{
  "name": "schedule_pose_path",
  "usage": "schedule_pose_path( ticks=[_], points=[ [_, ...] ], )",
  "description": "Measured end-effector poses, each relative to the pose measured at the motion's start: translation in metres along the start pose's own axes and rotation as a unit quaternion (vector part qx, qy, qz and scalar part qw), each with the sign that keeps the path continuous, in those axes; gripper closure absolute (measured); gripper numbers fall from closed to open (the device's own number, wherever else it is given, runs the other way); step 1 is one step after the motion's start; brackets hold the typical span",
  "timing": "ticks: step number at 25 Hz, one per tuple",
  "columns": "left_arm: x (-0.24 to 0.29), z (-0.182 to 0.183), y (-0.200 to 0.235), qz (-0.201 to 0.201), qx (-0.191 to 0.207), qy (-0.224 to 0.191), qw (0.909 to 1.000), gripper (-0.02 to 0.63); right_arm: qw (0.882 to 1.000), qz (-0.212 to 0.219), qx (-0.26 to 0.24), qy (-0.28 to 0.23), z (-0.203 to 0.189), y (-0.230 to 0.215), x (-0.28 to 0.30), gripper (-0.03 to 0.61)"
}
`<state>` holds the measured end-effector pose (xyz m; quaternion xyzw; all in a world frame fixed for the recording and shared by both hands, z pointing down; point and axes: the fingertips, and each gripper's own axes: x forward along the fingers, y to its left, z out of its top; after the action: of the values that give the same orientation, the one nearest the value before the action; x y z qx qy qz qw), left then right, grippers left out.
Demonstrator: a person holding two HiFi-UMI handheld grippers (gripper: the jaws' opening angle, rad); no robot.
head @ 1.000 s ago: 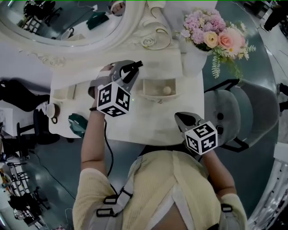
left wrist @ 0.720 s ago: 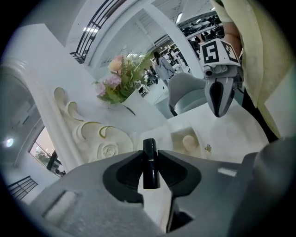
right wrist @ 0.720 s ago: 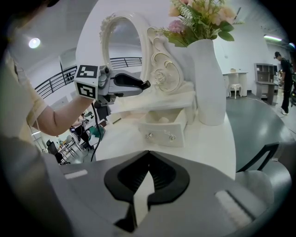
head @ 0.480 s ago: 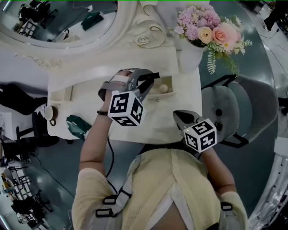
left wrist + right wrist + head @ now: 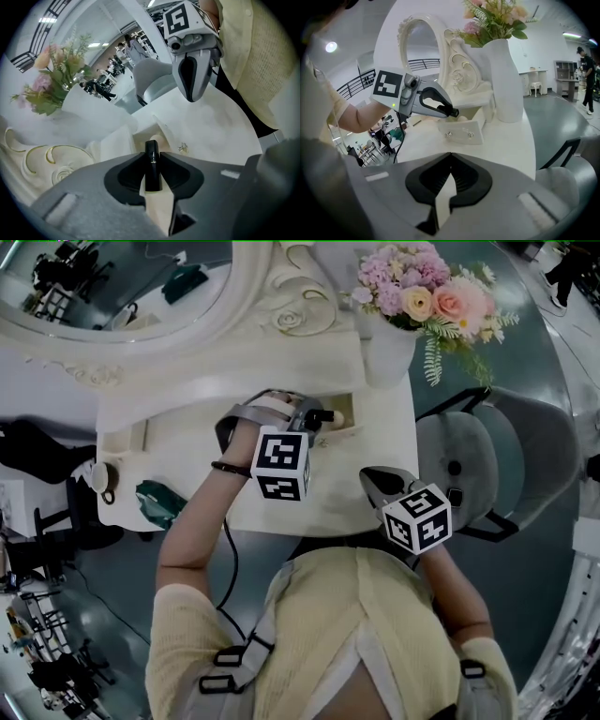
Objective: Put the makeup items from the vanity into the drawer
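Two tools over one white counter [image 5: 197, 451]. Left tool [image 5: 323, 417]: jaws pinching a slim black makeup tube [image 5: 151, 163], its tip poised over the open drawer [image 5: 345, 434] at the counter's far right. Drawer contents: one pale rounded item [image 5: 338, 418], just beyond the tube's tip. Right tool [image 5: 372, 482]: jaws pressed together with nothing between them, hovering at the counter's near edge, apart from the drawer. White vase [image 5: 386, 352] of flowers [image 5: 422, 287] stands just beyond the drawer.

Your tube [image 5: 151, 161] looks like glossy black plastic; the vanity [image 5: 187, 446], at its 9 o'clock, is smooth, painted white.
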<state>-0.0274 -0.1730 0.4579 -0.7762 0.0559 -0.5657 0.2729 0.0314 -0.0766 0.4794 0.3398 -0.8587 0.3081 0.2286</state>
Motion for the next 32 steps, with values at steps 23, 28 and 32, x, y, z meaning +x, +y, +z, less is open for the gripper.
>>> schedule_pose_path(
  ticks=[23, 28, 32],
  points=[
    [0.032, -0.029, -0.026, -0.136, 0.336, 0.147, 0.9204, 0.506, 0.999, -0.009, 0.033, -0.015, -0.006, -0.009, -0.010, 0.577],
    [0.038, -0.026, -0.028, -0.131, 0.389, 0.131, 0.9024, 0.505, 0.999, -0.012, 0.040, -0.016, -0.008, -0.012, -0.012, 0.577],
    [0.045, -0.026, -0.030, -0.132, 0.427, 0.112, 0.8874, 0.502, 0.999, -0.015, 0.045, -0.018, -0.008, -0.016, -0.014, 0.577]
  ],
)
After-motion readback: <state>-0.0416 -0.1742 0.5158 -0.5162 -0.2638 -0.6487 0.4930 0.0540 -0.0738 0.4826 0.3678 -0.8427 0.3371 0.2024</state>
